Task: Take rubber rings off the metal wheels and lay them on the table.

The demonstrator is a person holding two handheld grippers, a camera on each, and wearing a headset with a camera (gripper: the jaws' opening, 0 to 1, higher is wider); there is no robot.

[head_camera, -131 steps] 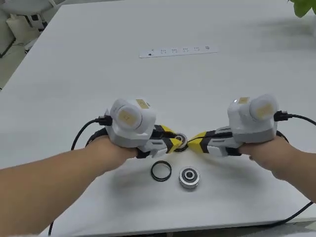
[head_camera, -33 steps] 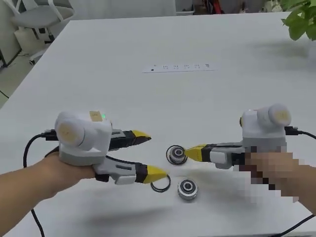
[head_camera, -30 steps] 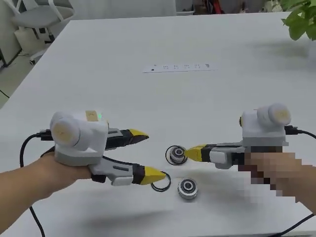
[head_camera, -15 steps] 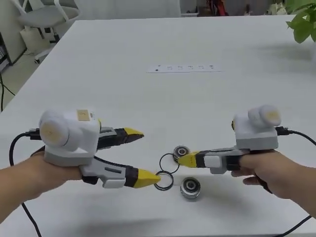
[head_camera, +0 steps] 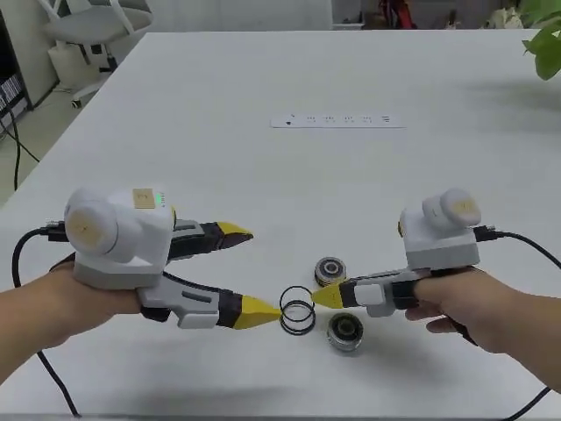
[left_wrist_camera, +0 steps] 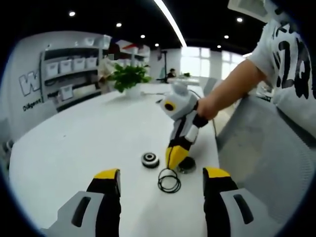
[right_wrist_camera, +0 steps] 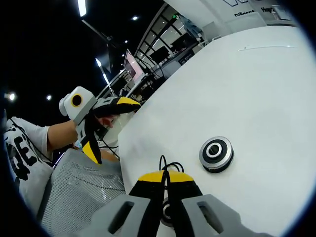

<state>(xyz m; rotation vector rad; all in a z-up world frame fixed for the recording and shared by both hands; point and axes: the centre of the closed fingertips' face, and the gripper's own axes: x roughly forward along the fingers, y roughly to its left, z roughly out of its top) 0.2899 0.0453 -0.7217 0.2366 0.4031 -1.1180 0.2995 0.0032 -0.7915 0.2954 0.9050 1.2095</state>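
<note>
Two thin black rubber rings overlap on the white table between the grippers. My right gripper is shut on the upper ring, whose loop sticks out past its yellow tips. One metal wheel lies just beyond those tips, also seen as the wheel in the right gripper view. A second wheel sits under the right gripper's jaws. My left gripper is open, its lower tip just left of the rings, and holds nothing.
A white power strip lies across the table's middle. A plant stands at the far right corner and an office chair beyond the far left. Cables trail from both grippers toward the near table edge.
My right gripper has drawn the pinched ring away from the far wheel and toward the ring lying on the table. The left gripper stays open at the left.
</note>
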